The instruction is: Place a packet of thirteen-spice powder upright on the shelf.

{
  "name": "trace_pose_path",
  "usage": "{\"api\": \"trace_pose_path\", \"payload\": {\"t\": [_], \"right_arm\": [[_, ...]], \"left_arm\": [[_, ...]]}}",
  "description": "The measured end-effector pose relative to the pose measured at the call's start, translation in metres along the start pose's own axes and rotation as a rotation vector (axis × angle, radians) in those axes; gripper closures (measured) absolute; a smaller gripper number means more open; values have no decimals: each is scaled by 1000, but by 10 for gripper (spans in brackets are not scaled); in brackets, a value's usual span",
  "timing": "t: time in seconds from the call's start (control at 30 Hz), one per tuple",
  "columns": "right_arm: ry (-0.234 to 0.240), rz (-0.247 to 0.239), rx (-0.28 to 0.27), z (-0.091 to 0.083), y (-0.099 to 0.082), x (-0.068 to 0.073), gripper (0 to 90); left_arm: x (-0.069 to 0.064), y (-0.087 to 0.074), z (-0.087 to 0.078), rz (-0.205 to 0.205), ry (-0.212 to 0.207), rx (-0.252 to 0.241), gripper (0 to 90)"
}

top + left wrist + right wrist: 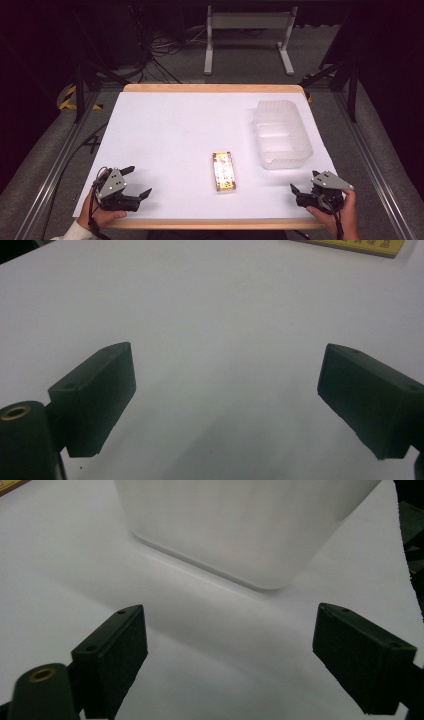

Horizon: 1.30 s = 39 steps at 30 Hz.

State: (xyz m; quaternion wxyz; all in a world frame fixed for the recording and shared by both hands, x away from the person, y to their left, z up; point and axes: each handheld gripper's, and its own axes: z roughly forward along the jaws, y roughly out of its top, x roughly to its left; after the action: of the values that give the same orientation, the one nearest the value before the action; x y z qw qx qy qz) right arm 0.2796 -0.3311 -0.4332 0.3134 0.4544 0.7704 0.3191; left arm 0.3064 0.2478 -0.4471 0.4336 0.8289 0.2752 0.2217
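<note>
- Snack box [224,171], flat yellow-edged pack, lies on the white sheet [175,130] near the front edge, roughly between the two grippers; one of it.
- Clear plastic bin [281,132] sits at about 2 o'clock from the box, apart from it; one, looks empty.
- Left gripper [139,182] at 8 o'clock from the box, jaws spread, nothing between them; box corner [357,246] peeks in at the top of its own view.
- Right gripper [304,182] at 4 o'clock, jaws spread and empty, bin wall [245,525] just ahead.
- Risks, my guess: the flat box may slide on the smooth sheet if pinched off-centre.
- Light bin could get shoved or tipped if the right gripper bumps it.
- Count: two grippers, two hands.
</note>
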Motion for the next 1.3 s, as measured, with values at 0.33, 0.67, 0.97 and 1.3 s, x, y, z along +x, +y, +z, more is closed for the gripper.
{"api": "trace_pose_path", "payload": {"t": [0.33, 0.67, 0.97, 1.3], "right_arm": [[69, -24, -1, -1, 13, 20, 154], [185, -59, 37, 9, 55, 57, 182], [257, -95, 99, 35, 90, 97, 187], [301, -136, 161, 67, 114, 128, 198]], "left_arm": [[-1, -2, -2, 4, 2, 1, 93], [-4, -4, -3, 7, 6, 24, 93], [-4, -6, -6, 3, 10, 27, 93], [-5, -8, -7, 4, 12, 31, 93]]}}
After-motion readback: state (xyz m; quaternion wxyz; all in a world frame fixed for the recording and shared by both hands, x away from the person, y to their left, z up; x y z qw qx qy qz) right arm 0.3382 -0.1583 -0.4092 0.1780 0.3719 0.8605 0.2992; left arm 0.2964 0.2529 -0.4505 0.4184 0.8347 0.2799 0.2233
